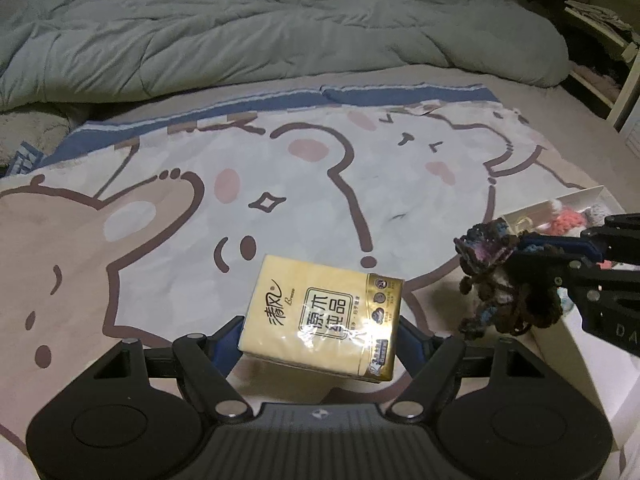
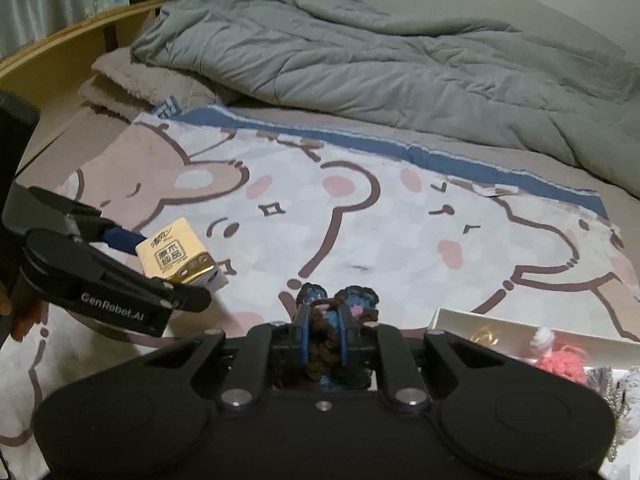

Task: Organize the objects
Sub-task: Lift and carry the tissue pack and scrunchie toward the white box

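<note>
My left gripper is shut on a yellow tissue pack and holds it just above the bear-print blanket. The pack also shows in the right wrist view, held by the left gripper. My right gripper is shut on a dark brown, blue and pink crocheted toy. In the left wrist view that toy hangs from the right gripper at the right, in front of a white box.
The white box at the lower right holds a coral crocheted item and other small things. A grey duvet lies bunched across the far side of the bed. A wooden headboard stands at the left.
</note>
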A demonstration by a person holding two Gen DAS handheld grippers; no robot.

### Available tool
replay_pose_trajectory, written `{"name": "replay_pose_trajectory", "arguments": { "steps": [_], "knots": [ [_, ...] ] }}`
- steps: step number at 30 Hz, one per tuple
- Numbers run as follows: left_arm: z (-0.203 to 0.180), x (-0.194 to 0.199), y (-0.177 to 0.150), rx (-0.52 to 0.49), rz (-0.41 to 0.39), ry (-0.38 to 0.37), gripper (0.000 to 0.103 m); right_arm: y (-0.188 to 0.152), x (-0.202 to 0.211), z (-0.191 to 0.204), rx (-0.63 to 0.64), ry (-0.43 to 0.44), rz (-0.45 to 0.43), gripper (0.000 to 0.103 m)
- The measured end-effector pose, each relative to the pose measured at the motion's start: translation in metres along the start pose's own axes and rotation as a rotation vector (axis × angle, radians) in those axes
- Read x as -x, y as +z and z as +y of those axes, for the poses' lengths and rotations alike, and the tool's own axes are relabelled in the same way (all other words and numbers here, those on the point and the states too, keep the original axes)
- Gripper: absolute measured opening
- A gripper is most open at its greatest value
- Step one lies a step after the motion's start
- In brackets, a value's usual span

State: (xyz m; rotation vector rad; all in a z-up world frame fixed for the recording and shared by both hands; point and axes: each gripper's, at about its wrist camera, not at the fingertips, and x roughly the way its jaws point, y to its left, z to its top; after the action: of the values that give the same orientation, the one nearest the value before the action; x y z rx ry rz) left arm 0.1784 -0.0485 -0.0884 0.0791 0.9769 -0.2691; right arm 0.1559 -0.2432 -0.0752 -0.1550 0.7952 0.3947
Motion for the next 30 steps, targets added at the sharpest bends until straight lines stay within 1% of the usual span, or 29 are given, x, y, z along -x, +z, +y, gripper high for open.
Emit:
{"name": "replay_pose_trajectory", "arguments": {
  "steps": [11,21,30],
  "knots": [
    [-0.015,0.038,-0.002,0.006,-0.059,-0.027,0.077,-0.001,0.040,0.001,-0.010,-0.027,-0.040,0.014],
    [-0.022,0.070,-0.006,0.022,-0.112,-0.028,0.077,-0.008,0.079,-0.009,-0.051,-0.066,-0.075,0.014],
    [-0.034,0.107,-0.012,0.035,-0.185,-0.050,0.077,-0.010,0.120,-0.020,-0.103,-0.096,-0.148,0.014]
  ]
}}
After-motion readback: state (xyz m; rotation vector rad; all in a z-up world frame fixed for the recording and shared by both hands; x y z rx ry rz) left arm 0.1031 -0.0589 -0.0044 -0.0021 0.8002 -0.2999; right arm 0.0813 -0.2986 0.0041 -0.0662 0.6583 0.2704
